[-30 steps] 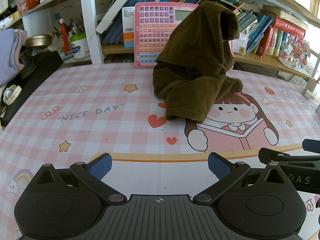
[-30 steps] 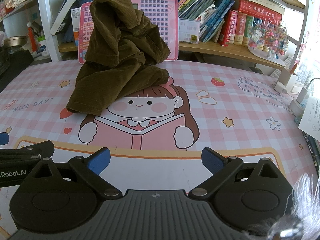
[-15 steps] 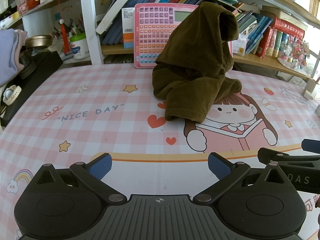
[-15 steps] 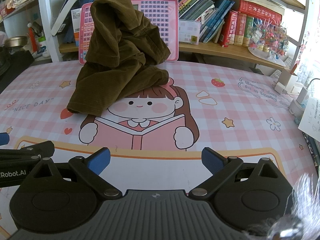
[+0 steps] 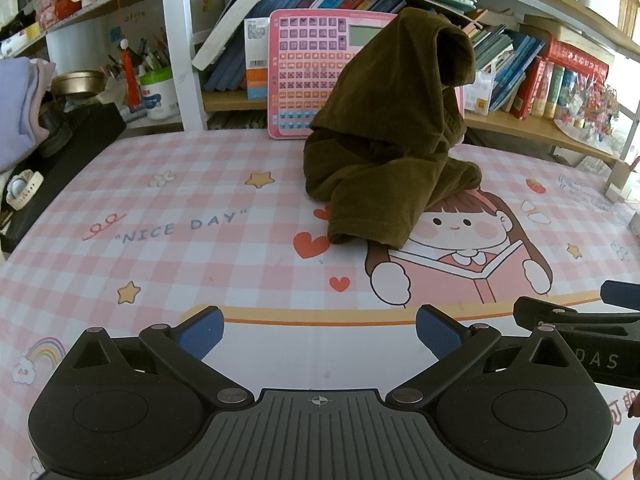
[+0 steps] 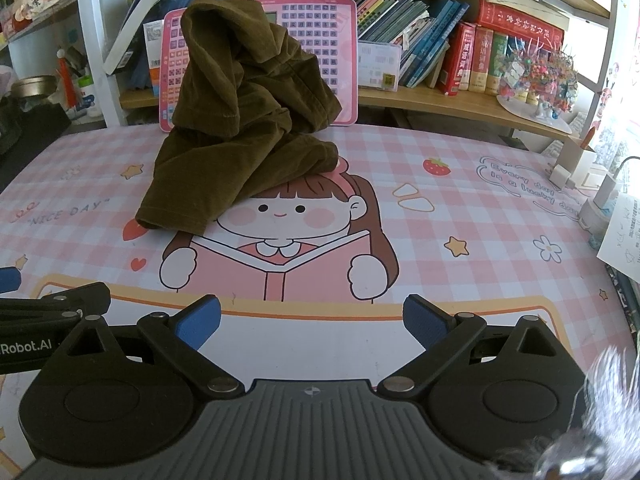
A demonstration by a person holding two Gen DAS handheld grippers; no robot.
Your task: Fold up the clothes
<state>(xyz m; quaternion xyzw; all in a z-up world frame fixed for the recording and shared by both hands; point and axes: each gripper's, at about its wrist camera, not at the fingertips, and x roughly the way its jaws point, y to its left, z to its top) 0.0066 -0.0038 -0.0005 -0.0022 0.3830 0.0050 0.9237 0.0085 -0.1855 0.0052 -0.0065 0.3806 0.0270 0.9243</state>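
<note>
A crumpled brown corduroy garment point(image 5: 392, 140) point(image 6: 244, 128) is heaped at the back of the pink checked table mat point(image 5: 180, 208) point(image 6: 460, 200), propped against a pink keypad toy point(image 5: 308, 76) point(image 6: 320, 28). One hemmed end lies flat toward me. My left gripper point(image 5: 318, 332) is open over the mat's near edge, well short of the garment, nothing between its blue pads. My right gripper point(image 6: 312, 318) is likewise open and empty, side by side with the left. Each gripper's arm shows at the edge of the other's view.
Shelves of books point(image 6: 440, 48) run behind the table. A dark case point(image 5: 60, 148) with a folded lavender cloth point(image 5: 16, 108) is at the left. Chargers and a paper note point(image 6: 616, 224) sit at the right edge. A colourful ornament point(image 6: 536, 80) stands on the shelf.
</note>
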